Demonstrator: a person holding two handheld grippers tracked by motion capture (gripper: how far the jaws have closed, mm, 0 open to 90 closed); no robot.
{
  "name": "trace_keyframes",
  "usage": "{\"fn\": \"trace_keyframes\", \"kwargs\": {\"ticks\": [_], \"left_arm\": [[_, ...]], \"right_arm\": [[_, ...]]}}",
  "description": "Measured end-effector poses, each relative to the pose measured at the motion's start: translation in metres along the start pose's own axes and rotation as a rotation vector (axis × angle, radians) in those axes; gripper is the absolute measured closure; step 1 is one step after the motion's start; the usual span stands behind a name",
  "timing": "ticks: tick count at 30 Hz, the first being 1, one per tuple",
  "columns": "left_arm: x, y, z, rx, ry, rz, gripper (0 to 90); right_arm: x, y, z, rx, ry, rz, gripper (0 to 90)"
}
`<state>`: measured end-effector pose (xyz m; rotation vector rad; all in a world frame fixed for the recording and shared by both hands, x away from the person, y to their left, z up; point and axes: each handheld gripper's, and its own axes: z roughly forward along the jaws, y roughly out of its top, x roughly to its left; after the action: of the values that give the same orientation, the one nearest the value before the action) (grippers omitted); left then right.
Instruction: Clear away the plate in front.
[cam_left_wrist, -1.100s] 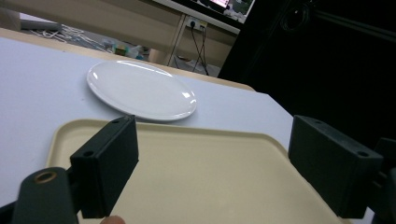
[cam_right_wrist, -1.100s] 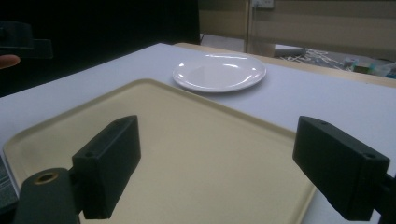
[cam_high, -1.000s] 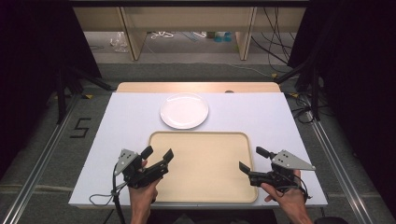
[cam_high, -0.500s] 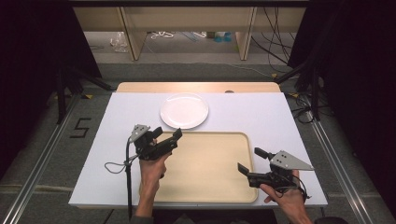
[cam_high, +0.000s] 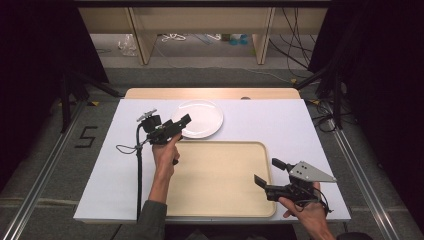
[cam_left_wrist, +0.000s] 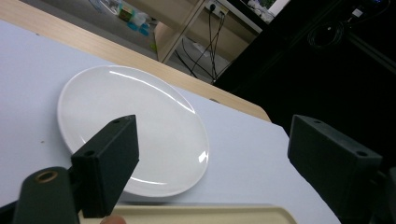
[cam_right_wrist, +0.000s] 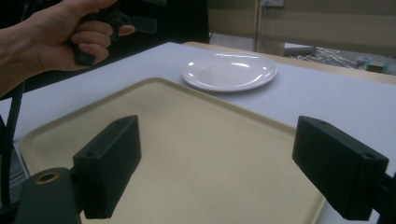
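The left gripper (cam_high: 179, 125), jaws spread wide, is hovering at the near-left rim of the round white ceramic plate (cam_high: 199, 118) lying just beyond the shallow beige plastic tray (cam_high: 220, 180), while the right gripper (cam_high: 267, 173) is hanging agape over the tray's near-right corner

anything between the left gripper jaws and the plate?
No. In the left gripper view the open left gripper looks straight at the white plate, with just bare white table cover and the tray rim below.
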<state>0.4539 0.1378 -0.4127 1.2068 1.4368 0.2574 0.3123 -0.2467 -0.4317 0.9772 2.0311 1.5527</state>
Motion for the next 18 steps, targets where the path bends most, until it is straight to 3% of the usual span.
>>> {"fn": "trace_keyframes", "kwargs": {"ticks": [1,3,5,7,9,10,11,12,13,14,17,18], "left_arm": [[0.001,0.000,0.003,0.006,0.002,0.005,16.2],[0.003,0.000,0.014,0.033,0.051,0.049,16.2],[0.009,0.000,0.022,0.042,0.025,-0.001,16.4],[0.011,0.001,0.027,0.035,0.022,-0.018,17.1],[0.017,0.003,0.036,0.053,-0.005,-0.079,17.3],[0.020,0.005,0.039,0.052,0.011,-0.066,17.3],[0.022,0.006,0.042,0.049,0.006,-0.103,17.3],[0.022,0.006,0.042,0.049,0.006,-0.103,17.4],[0.026,0.008,0.044,0.052,-0.015,-0.147,17.4],[0.032,0.012,0.047,0.049,-0.011,-0.163,17.3],[0.038,0.013,0.050,0.045,0.004,-0.168,17.3],[0.044,0.014,0.053,0.051,0.009,-0.189,17.3]], "right_arm": [[0.000,0.000,0.000,0.001,-0.001,-0.002,16.4],[0.000,0.000,0.001,-0.011,0.009,0.000,16.5],[0.000,0.000,-0.001,0.012,0.008,-0.003,16.5],[0.000,0.000,-0.001,0.013,0.009,-0.003,16.5],[0.001,0.000,0.000,0.007,0.015,0.000,16.9],[0.000,0.000,0.000,0.008,0.016,-0.003,17.0],[0.001,0.000,0.000,0.009,0.022,0.002,17.1],[0.001,0.000,0.000,0.006,0.023,0.000,17.1],[0.001,0.000,0.000,0.006,0.024,-0.001,17.2],[0.001,0.000,0.000,0.007,0.026,-0.001,17.2],[0.001,0.000,0.000,0.006,0.028,-0.001,17.3],[0.001,0.000,0.001,0.003,0.028,-0.001,17.3]]}}
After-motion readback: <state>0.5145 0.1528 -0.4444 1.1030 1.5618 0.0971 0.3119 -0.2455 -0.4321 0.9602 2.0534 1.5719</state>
